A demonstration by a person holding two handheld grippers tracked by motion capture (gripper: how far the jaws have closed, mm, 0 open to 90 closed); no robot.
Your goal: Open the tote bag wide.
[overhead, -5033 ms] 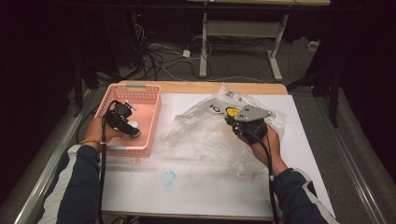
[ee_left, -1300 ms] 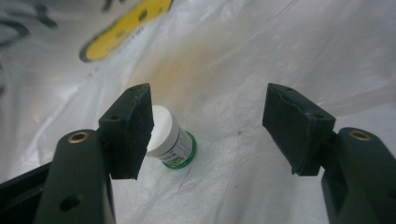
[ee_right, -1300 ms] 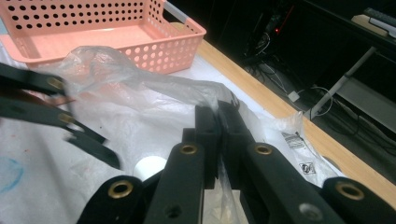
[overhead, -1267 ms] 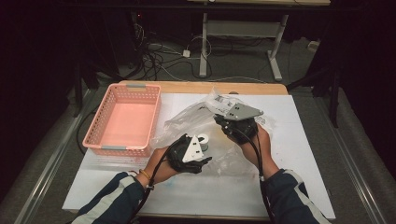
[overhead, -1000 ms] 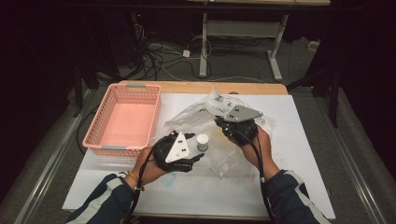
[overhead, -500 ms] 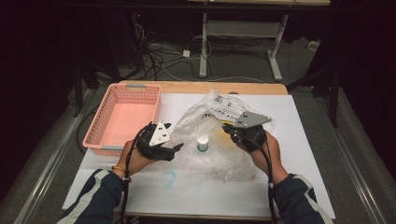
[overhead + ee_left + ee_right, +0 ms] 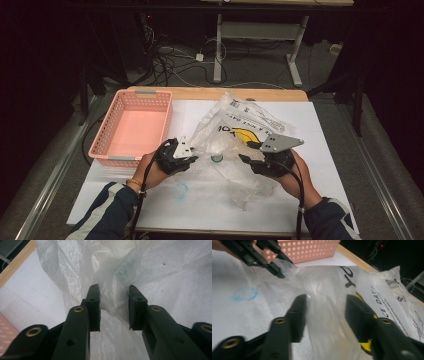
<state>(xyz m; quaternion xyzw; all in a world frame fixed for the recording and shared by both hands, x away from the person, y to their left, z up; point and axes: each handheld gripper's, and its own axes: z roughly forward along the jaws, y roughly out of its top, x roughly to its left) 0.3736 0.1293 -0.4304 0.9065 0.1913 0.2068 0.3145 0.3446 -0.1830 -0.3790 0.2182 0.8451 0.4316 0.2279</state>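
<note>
A clear plastic bag (image 7: 235,131) with black print and a yellow mark lies crumpled on the white sheet, partly raised. A small white bottle with a green cap (image 7: 216,159) stands at the bag's mouth; I cannot tell whether it is inside the film. My left gripper (image 7: 192,151) is at the bag's left edge, open, with a fold of film (image 7: 112,282) between its jaws. My right gripper (image 7: 248,159) is at the bag's right side, open, its jaws astride a ridge of plastic (image 7: 325,302). The left gripper (image 7: 274,267) also shows far off in the right gripper view.
A pink perforated basket (image 7: 116,145) stands to the left of the bag, close to the left hand. A faint blue ring (image 7: 181,190) is drawn on the white sheet (image 7: 320,130) near the front. The wooden table edge (image 7: 210,93) runs along the back.
The left gripper came from the basket to the bag's middle, then slid left to the bag's edge, uncovering the small bottle. The right gripper stayed at the bag's right side.
</note>
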